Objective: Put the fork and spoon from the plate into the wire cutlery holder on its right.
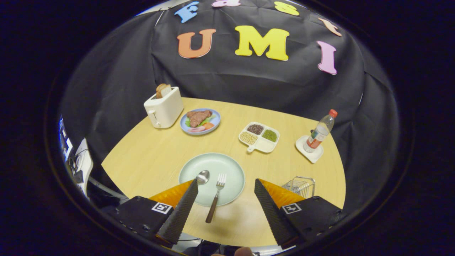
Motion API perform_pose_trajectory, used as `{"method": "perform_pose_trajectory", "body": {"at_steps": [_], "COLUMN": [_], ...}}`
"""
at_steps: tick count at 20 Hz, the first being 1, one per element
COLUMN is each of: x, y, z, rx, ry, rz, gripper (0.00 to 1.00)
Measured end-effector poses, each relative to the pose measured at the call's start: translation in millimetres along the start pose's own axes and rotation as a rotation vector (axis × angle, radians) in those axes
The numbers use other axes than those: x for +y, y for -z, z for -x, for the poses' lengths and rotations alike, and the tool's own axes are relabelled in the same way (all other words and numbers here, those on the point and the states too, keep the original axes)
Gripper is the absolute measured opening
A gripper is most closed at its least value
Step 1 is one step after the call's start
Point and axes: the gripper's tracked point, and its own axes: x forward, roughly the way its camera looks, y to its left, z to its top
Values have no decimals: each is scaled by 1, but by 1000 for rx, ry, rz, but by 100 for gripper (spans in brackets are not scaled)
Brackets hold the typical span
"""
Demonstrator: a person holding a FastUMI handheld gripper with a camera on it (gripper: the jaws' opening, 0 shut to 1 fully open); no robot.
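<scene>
Fork (216,196) and spoon (202,176) on round plate (233,169); hand-held gripper (226,190) spread apart.

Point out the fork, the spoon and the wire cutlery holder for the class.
fork (217,193), gripper view, on its neck just below the tines, lying on the plate.
spoon (203,176), gripper view, on its bowl, just ahead of one finger.
wire cutlery holder (300,185), gripper view, on its wire side.

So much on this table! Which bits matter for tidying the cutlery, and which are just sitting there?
Needed: fork, spoon, pale green plate, wire cutlery holder, open gripper.

Lying about: toaster, plate of meat, divided bean tray, water bottle on its coaster.
</scene>
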Motion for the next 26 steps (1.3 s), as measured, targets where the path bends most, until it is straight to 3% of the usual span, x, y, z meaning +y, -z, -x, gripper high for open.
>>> {"method": "perform_pose_trajectory", "body": {"at_steps": [23, 26], "x": [26, 30], "y": [113, 123], "z": [-59, -64], "rx": [455, 512], "ry": [-23, -31], "rz": [-110, -144], "gripper": [95, 82]}}
